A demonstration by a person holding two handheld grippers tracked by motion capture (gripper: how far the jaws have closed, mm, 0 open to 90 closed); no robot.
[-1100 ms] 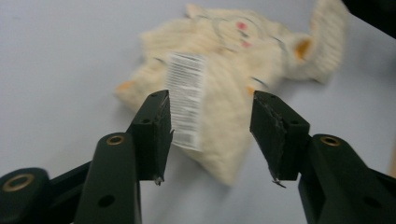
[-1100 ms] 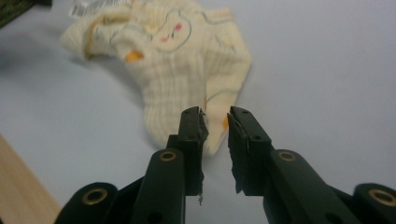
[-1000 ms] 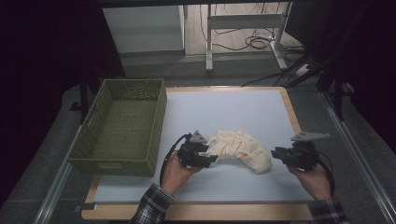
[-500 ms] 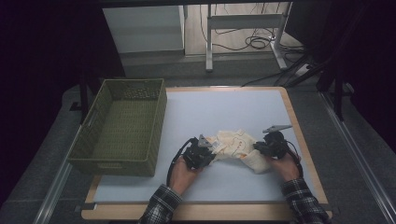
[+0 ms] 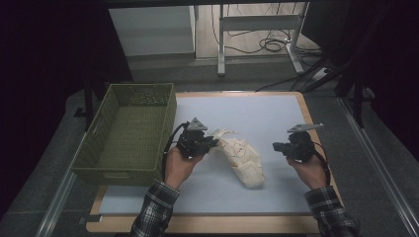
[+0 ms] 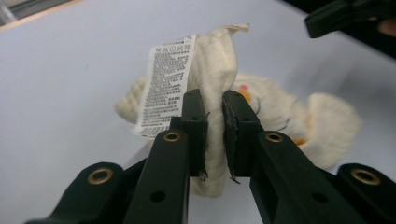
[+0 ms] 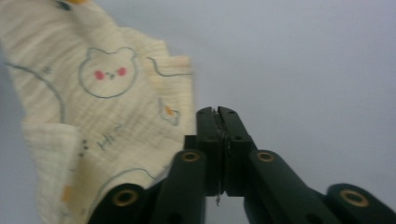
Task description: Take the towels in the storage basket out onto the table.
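Note:
A cream cloth (image 5: 245, 159) printed with little bears lies crumpled on the pale blue mat (image 5: 257, 111). My left gripper (image 5: 213, 142) holds its left end. In the left gripper view the pads (image 6: 196, 112) pinch a fold of the cloth (image 6: 215, 60) beside its white care label (image 6: 170, 84). These jaws have just closed in and eased a touch, with the fold still between them. My right gripper (image 5: 275, 146) hangs to the right of the cloth, apart from it. Its jaws (image 7: 216, 112) meet with nothing between them, and the cloth (image 7: 107, 93) lies off to their left.
A green woven basket (image 5: 118, 175) stands at the mat's left edge, close to my left hand. The mat lies on a wooden board (image 5: 316, 148) with a metal rail along each side. Table legs and cables show on the floor beyond.
The right gripper came in to the cloth's right end, shut, then drew back to the right without it. The left gripper shut on the left end and rose, so the cloth now trails out.

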